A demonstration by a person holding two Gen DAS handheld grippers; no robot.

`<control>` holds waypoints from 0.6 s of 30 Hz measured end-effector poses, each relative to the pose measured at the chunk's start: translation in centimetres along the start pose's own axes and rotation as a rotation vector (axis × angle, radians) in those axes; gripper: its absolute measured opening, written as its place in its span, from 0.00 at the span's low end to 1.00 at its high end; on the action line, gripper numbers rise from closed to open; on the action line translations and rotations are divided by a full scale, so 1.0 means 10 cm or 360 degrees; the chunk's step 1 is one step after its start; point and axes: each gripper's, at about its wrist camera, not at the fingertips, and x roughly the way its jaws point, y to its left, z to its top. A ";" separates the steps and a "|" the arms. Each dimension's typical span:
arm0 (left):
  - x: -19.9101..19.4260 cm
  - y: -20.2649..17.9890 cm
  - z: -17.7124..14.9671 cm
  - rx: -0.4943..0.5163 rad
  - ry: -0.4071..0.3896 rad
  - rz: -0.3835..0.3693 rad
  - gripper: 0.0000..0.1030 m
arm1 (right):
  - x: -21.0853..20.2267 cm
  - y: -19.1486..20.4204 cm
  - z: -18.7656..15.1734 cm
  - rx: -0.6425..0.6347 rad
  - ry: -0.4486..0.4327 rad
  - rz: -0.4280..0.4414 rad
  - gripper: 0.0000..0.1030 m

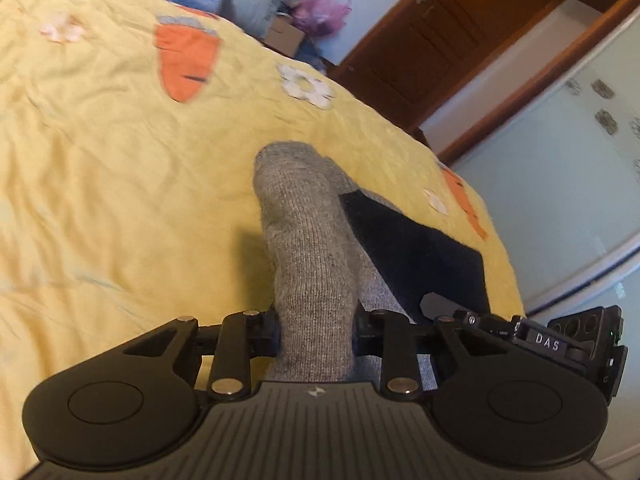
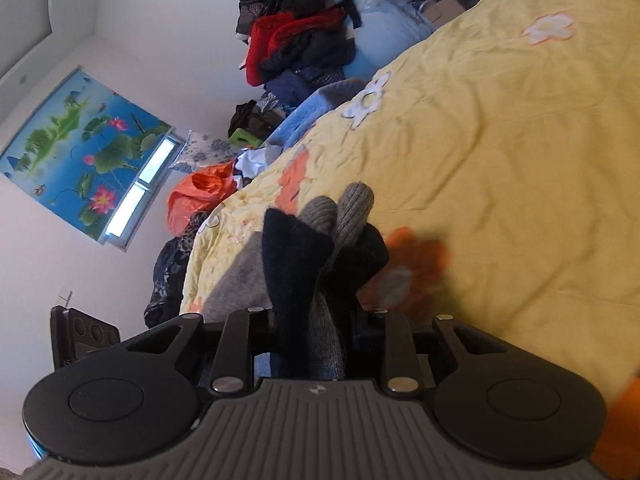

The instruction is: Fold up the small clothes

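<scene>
Left gripper (image 1: pixel 316 332): clamped on grey sock (image 1: pixel 304 240) — lifted over the bed (image 1: pixel 120 160) for folding.
Right gripper (image 2: pixel 316 332): clamped on the socks' (image 2: pixel 312 264) dark ends, probably for tension.

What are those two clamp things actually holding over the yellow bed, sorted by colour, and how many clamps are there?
Grey knitted fabric held: 1, in the left gripper, the grey sock.
Grey-and-black fabric held: 1, in the right gripper, the grey and black sock.
Grippers: 2.
Yellow bedspread: 1.
Total: 5. Whether the two held pieces are separate socks or one garment, the views do not settle.
</scene>
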 end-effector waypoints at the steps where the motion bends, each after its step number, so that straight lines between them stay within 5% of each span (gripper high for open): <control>1: 0.05 0.06 0.04 0.0023 0.0017 0.0047 0.32 | 0.13 0.02 0.01 0.0007 0.0016 -0.0003 0.31; 3: 0.13 0.19 0.03 0.0018 0.0047 0.0209 0.38 | 0.37 0.01 0.02 0.0002 0.0028 -0.0044 0.33; 4: 0.12 0.26 -0.01 -0.0015 0.0058 0.0230 0.50 | 0.48 -0.03 0.02 0.0031 0.0038 -0.0079 0.39; 8: -0.28 0.44 -0.39 -0.0065 0.0031 0.0012 0.69 | 0.37 -0.08 -0.09 0.0100 0.0037 -0.0121 0.54; 13: -0.59 0.47 -0.98 0.0030 -0.0005 0.0068 0.72 | -0.30 0.11 -0.47 -0.0171 0.0100 -0.0214 0.59; 16: -0.73 0.32 -1.22 0.0140 -0.0118 0.0246 0.72 | -0.62 0.29 -0.73 -0.0306 0.0057 -0.0218 0.52; 18: -0.81 0.05 -1.44 0.0433 -0.0286 0.0463 0.72 | -0.68 0.45 -0.86 -0.0399 0.0092 -0.0235 0.49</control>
